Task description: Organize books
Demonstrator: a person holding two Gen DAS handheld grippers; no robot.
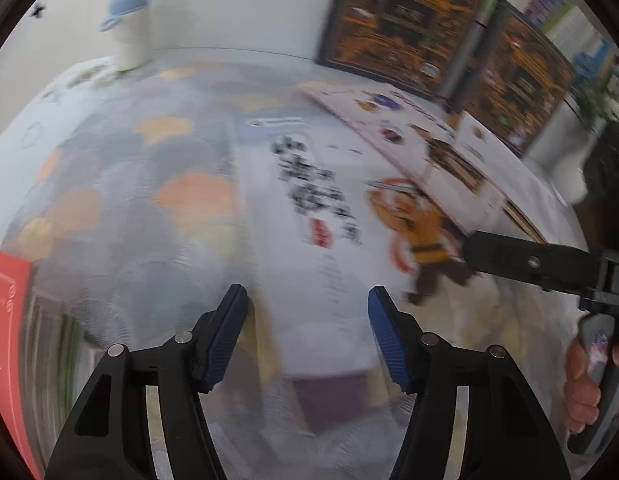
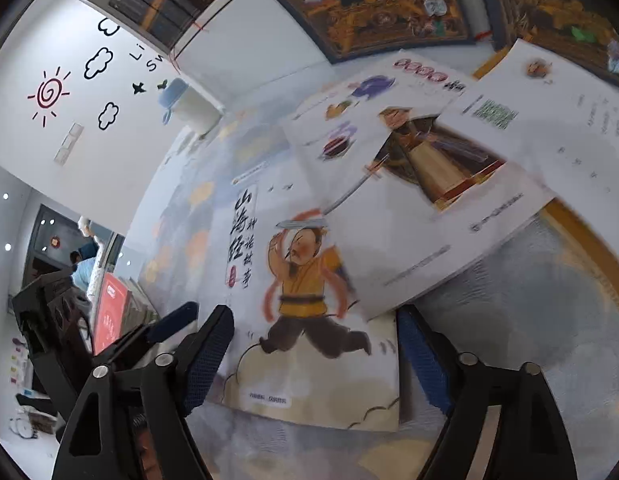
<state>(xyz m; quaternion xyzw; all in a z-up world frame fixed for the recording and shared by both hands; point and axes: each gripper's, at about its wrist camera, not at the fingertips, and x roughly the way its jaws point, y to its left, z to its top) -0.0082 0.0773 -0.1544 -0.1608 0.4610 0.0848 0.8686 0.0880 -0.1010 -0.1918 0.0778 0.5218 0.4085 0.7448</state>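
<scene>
Right wrist | patterned tablecloth (image 2: 529, 320) | books (image 2: 309, 280) overlapping | doodled white wall (image 2: 69, 128)

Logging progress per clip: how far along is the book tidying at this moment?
Early stage. Done: some books already stand upright against the back. In hand: nothing; the left tool and right tool are both open over the running-figure book, which lies flat on the patterned cloth. Left: that book, the swordsman book overlapping it, and a third one beneath remain loosely piled.

left claw (image 1: 307, 336): black arms | blue ribbed pads (image 1: 383, 336) | silver screws
</scene>
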